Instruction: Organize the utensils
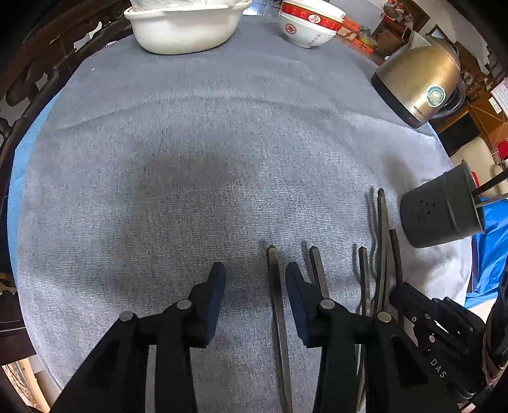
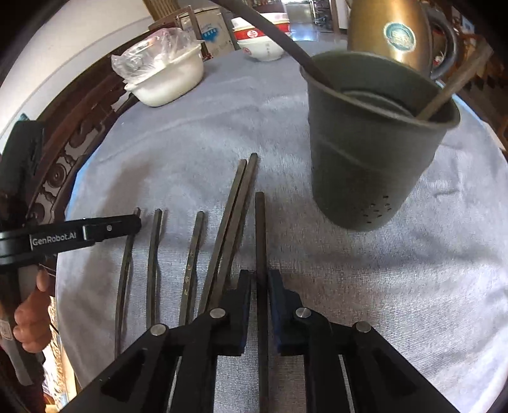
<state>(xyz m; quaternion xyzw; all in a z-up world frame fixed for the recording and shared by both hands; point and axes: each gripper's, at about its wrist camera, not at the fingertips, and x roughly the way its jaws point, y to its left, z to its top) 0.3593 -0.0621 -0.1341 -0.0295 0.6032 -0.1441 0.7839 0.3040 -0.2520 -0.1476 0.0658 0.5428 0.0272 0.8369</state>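
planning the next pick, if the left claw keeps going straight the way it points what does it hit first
Most likely the bare grey tablecloth. The left claw points steeply down with nothing between its pads; one chopstick lies just inside its right pad, though depth is unclear.

Matt ribbed grey cloth (image 1: 190, 159); glossy brass-toned metal kettle (image 1: 419, 79); matt dark chopsticks (image 2: 190, 263).

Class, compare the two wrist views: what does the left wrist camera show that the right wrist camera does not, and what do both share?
Left wrist only: the open left gripper straddling one chopstick, pads apart from it.

Right wrist only: the right gripper shut on a chopstick, and a hand.

Both: dark utensil cup, grey tablecloth, white dish, red-and-white bowls, kettle.
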